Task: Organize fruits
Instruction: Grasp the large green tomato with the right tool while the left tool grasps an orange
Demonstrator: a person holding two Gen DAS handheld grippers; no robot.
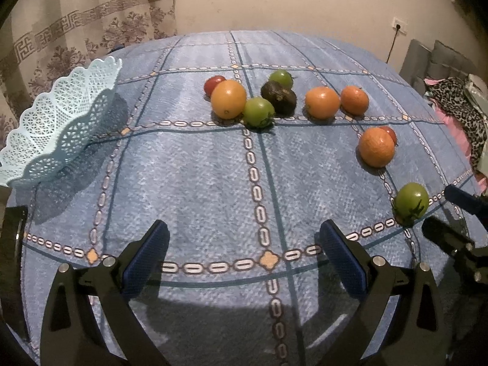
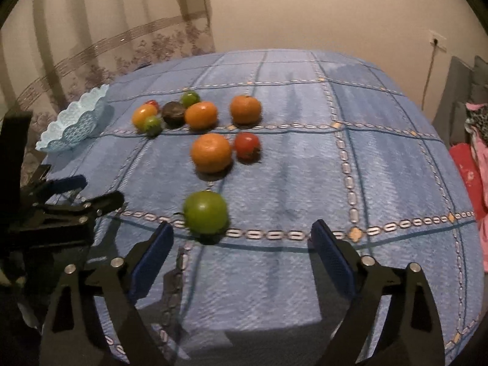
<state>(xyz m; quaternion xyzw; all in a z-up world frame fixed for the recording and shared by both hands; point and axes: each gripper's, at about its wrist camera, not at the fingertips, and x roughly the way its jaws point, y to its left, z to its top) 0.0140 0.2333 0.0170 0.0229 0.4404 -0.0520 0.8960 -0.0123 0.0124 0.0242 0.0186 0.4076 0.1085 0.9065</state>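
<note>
Quick look from my end. Far off to the left of my left jaws sits the light blue lace-pattern basket, at the left edge of the bench, and from what I can see of its inside there's no fruit in it. Everything is loose on the blue checked cloth.

Left gripper hangs low over the near part of the bench, jaws spread wide with only bare cloth between them, gripping nothing. Well ahead of those jaws is the main bunch: a small red tomato tucked behind an orange, a green tomato touching that orange, a dark fruit with another green one behind it, then two more oranges side by side. Further right, a big orange with a red tomato peeking out behind.

Right gripper is also wide open and empty, pointing across the bench. The nearest green tomato sits just ahead of its jaws, closer to the left finger, not touched. It's round, so no real long axis; in the left wrist view its dark stem end faces toward the camera, low on the fruit.
</note>
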